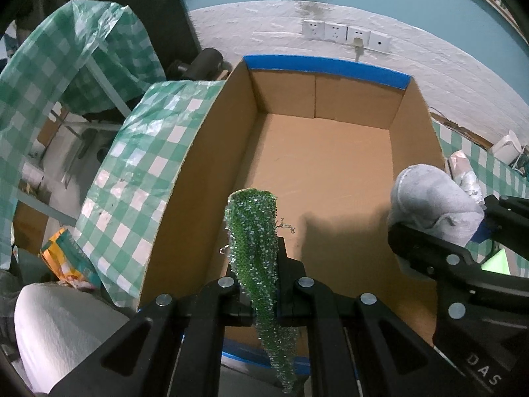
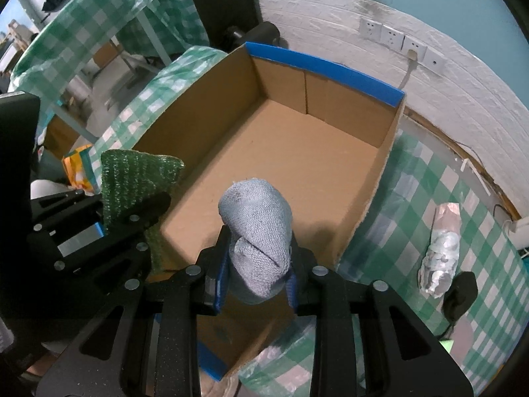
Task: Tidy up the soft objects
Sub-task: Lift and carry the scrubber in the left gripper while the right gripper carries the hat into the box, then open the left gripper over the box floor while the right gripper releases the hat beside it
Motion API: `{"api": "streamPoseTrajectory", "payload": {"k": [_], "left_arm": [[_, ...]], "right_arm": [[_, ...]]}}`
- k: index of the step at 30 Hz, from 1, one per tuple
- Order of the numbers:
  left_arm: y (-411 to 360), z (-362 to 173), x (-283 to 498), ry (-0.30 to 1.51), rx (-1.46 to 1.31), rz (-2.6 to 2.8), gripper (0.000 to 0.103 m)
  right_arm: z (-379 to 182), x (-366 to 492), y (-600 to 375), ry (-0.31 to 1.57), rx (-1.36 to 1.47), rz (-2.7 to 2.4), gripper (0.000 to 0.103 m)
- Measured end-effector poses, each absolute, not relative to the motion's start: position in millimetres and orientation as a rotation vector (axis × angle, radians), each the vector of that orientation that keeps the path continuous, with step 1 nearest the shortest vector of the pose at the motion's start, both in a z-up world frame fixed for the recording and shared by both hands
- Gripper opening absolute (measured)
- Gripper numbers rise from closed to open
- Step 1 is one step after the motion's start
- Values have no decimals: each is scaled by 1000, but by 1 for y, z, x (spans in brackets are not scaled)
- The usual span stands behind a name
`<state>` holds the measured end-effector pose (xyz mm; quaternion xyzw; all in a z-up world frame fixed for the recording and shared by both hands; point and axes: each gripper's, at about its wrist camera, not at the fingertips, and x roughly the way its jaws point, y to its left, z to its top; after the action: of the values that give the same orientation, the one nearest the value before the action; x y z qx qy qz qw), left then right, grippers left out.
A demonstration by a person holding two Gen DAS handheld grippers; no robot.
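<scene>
Your left gripper is nearest in the left wrist view, its jaws clenched on a green scrubbing cloth; the cloth stands up edge-on between them and a tail of it hangs down toward 6 o'clock, past the near blue-taped rim. Your right gripper has its jaws clamped on a rolled grey sock, whose rounded end rises above the blue pads. Both loads sit over the near end of the open cardboard box; in the left wrist view the sock appears at 3 o'clock just above the box's right wall, and in the right wrist view the green cloth appears at 9 o'clock at the box's left wall. The box floor shows only shadows of the grippers. The box rests on a worktop under a green-and-white checked plastic cover. On that cover at 3 o'clock in the right wrist view lies a crumpled silver foil packet, apart from the box. Farther out, blue tape caps the box's far wall. Beyond, at 12 o'clock, a white textured wall carries a row of power sockets, one with a plug in it.
</scene>
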<state>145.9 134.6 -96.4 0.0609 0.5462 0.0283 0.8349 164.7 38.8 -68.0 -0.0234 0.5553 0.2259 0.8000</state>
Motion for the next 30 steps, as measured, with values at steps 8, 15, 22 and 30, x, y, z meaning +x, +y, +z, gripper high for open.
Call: {"api": "streamPoseTrajectory", "payload": {"k": [8,15,22,30], "left_arm": [[139,-96,146,1142,143,96,53],[131,-85,144,1113,152,76,55],[112,-78,141,1098,167,38,56],[79,-68,137,1072,196,-18,56]], "right_arm": [[-67,165,31,1167,-67,422,60],[-59,160,15,1151,-63,390,61],[-53,150,-14,1152,-45,347,63],[-52,135,-67,1161,1,268,63]]}}
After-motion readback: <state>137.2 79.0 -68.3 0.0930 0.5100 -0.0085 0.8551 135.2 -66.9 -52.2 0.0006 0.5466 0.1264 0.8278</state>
